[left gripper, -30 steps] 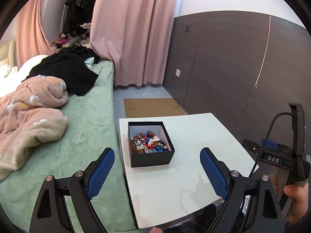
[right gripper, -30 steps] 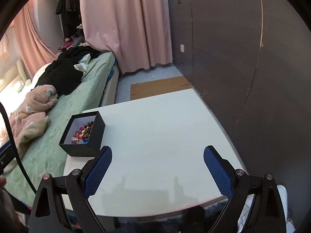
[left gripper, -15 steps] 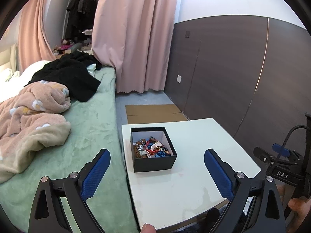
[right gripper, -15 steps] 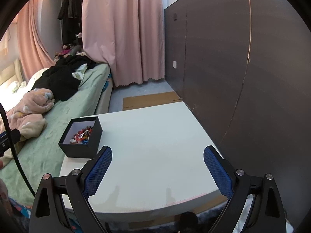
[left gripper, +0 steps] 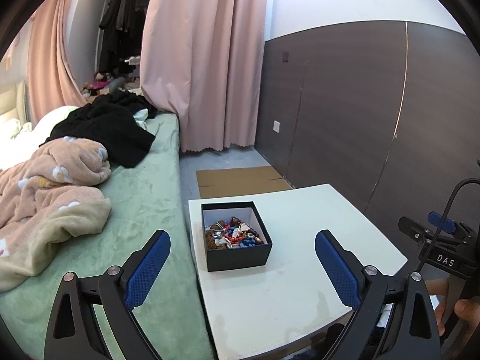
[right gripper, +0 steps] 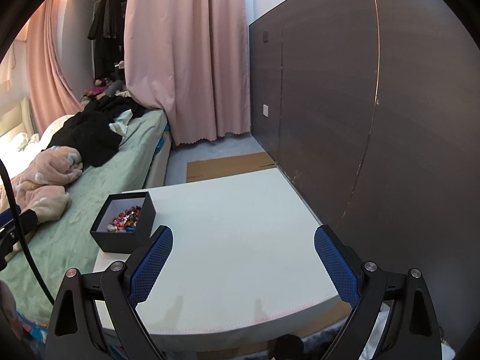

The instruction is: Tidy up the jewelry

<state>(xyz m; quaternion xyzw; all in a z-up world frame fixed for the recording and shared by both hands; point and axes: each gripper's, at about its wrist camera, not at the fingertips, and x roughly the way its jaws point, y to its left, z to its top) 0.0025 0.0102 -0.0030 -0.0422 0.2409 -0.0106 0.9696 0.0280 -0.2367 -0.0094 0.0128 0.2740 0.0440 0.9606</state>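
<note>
Since both views have pulled back from the box (left gripper: 237, 235), jewelry (left gripper: 232, 234) sits inside; left gripper (left gripper: 242, 258) and right gripper (right gripper: 243, 253) both spread wide, nothing held.

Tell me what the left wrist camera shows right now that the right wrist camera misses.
Only the left wrist view shows the right gripper from outside, its black body marked DAS, with a hand below it, and looks more steeply into the black box. Only the right wrist view shows the bare right part of the white table along the dark wall panel. Both show the open box of tangled jewelry at the table's bed-side edge, the green bed, the pink curtain, and open, empty blue-padded fingers on the left gripper.
</note>
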